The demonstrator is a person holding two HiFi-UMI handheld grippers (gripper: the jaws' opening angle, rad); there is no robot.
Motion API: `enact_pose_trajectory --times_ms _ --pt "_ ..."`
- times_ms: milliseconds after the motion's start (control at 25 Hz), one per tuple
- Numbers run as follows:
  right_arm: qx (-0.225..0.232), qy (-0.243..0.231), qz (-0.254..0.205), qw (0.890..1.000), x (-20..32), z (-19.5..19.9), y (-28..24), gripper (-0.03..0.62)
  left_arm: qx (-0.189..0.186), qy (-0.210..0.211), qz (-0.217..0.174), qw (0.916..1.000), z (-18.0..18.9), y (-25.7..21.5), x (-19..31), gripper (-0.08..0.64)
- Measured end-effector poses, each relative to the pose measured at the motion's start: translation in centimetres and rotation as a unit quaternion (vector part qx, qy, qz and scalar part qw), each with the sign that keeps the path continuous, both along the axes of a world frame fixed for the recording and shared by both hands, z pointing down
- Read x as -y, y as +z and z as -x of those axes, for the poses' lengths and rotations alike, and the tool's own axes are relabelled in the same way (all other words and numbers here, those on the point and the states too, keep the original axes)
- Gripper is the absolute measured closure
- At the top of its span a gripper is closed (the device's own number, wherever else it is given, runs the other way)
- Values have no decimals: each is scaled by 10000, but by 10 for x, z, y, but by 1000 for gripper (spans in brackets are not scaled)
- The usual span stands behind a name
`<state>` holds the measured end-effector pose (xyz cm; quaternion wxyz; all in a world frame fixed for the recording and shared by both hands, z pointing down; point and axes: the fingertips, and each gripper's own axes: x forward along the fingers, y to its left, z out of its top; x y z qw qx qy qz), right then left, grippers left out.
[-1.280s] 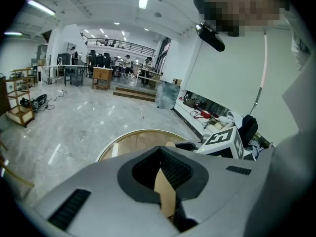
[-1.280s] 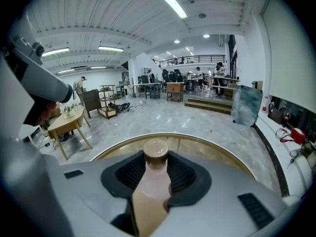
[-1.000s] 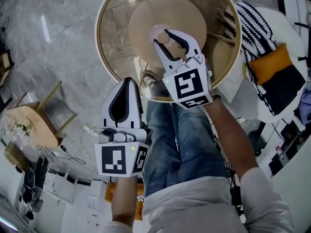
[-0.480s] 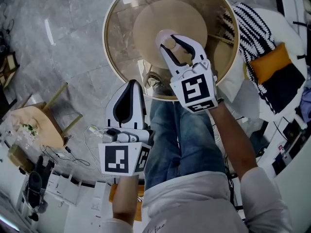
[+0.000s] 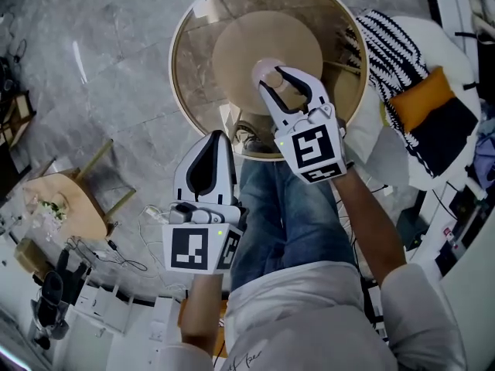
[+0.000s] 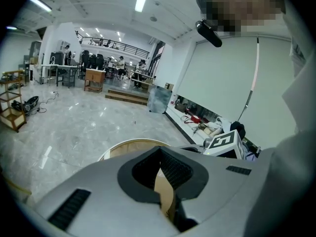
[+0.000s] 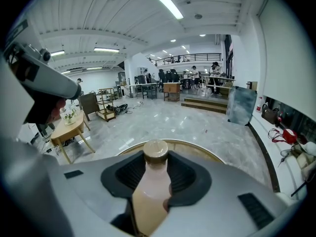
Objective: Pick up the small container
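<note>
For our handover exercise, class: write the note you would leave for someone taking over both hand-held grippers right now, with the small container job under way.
Right hand-held gripper: shut on the small container, a pale bottle with a tan cap, over the round table.
Left hand-held gripper: shut, empty, off the table's near edge above the person's legs.
Done: the container is gripped.
Left: the pictures do not show whether it is clear of the table top. Lift it clear and keep the grip steady.
</note>
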<state>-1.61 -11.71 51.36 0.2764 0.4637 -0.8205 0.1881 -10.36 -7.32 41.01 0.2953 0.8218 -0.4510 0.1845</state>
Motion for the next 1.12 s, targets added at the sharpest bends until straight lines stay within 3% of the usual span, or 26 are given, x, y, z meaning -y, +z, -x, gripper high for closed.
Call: enact_pose_trajectory --times_ms 1120 --pt "-49 -82 -162 9998 -36 -7 -92 446 -103 106 -309 9994 -2 -79 -28 551"
